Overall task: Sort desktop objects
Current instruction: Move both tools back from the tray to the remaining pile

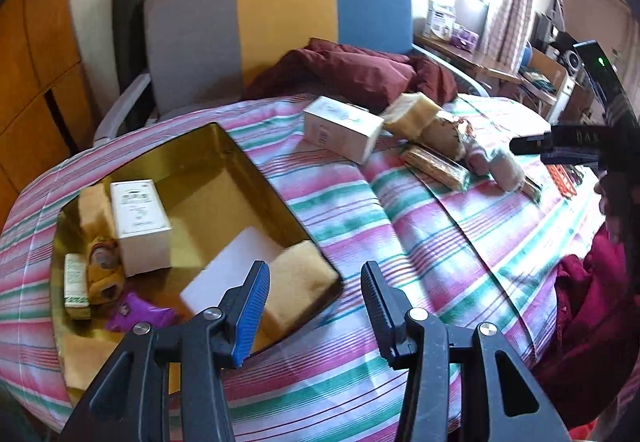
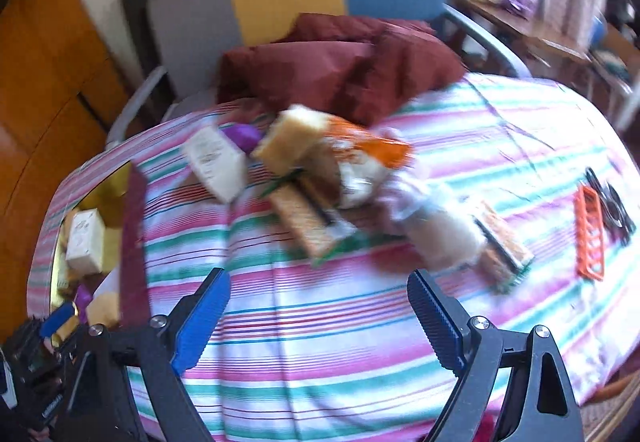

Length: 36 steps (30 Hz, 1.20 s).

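Step in hand: we judge the next pick comes from the pile; approach 1 item squarely and avoid dragging its neighbours.
Left gripper (image 1: 316,284): spread, holding nothing, beside the gold tray (image 1: 224,145).
Right gripper (image 2: 320,308): spread, holding nothing, short of the pile.
White box (image 1: 340,127): pale carton, lying on the striped desk (image 1: 440,242), touching a yellow sponge (image 1: 408,111).
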Each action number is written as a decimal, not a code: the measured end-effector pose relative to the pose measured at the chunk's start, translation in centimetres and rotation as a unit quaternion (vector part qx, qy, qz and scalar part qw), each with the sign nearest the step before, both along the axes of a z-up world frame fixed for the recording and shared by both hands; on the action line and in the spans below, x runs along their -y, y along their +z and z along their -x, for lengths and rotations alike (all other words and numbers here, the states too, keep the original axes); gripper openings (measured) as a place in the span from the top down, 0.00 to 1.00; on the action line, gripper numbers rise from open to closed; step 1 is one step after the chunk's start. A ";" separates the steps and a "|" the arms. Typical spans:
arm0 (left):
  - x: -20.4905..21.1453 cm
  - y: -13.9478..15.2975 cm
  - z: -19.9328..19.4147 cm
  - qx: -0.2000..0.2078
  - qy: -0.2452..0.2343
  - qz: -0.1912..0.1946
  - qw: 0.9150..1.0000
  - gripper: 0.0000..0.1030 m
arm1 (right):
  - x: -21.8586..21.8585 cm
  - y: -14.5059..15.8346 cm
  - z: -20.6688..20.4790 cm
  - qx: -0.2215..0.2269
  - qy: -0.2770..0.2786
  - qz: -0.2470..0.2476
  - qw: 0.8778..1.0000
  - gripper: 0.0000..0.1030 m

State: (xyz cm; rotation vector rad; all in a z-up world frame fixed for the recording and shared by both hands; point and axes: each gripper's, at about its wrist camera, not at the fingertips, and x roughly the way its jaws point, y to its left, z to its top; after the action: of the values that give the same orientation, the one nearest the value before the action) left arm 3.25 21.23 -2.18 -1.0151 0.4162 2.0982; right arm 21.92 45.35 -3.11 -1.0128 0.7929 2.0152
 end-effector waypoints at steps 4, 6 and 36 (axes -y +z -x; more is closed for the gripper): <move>-1.2 -0.6 -0.5 0.012 -0.022 0.000 1.000 0.53 | -2.7 -0.3 -3.6 -0.001 -0.053 0.022 0.998 0.12; -1.7 -0.8 -0.8 0.013 -0.029 0.004 1.000 0.53 | -3.7 -0.3 -5.2 -0.004 -0.078 0.030 0.996 0.12; -6.1 -1.3 -0.9 0.029 -0.093 -0.004 0.995 0.53 | -11.5 -8.8 -5.5 0.299 0.131 0.026 0.945 0.19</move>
State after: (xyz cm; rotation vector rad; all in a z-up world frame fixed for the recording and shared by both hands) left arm 4.13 27.31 -3.50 -0.9918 0.4539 1.8992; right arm 27.42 56.89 -11.91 -1.7222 0.3951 1.7368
